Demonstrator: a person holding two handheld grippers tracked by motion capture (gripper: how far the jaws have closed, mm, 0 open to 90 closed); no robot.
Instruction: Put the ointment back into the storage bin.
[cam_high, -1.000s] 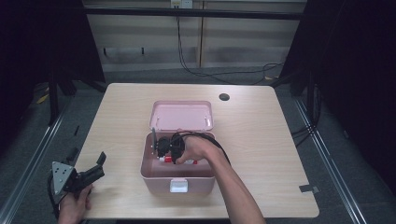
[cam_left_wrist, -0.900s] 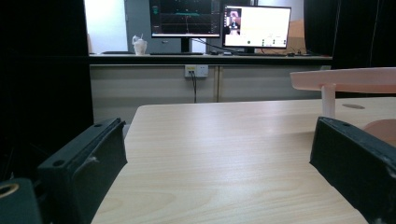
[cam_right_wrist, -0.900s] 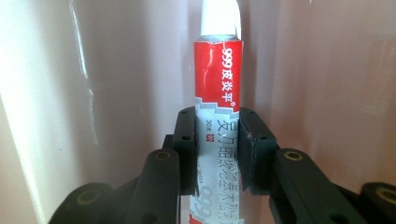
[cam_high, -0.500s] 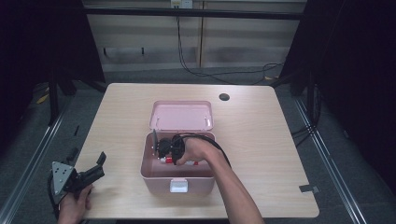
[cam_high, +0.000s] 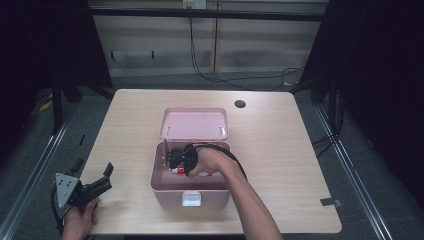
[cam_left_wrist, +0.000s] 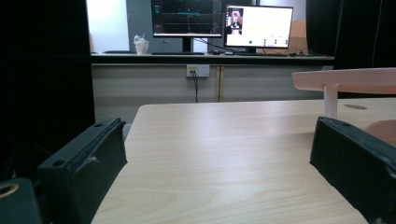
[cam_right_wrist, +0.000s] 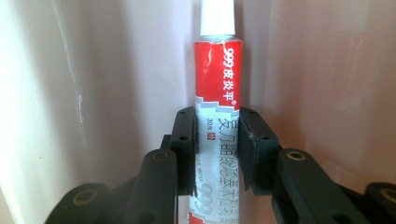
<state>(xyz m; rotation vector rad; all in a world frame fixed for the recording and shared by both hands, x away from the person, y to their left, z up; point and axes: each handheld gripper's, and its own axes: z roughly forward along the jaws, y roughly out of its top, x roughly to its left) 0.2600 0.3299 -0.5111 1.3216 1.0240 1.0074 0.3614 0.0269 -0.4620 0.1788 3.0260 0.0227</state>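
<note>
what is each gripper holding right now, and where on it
The right gripper clamps a red-and-white tube across its lower body, cap pointing away, inside the pink box. The left gripper is open, holding nothing.

Between the matt black plastic jaws sits a glossy red-and-silver printed tube (cam_right_wrist: 217, 140) with a smooth white plastic cap; around them, smooth pink plastic box (cam_high: 170, 187) walls; beyond, a pale wood-grain laminate table (cam_high: 280, 150), satin-finished
</note>
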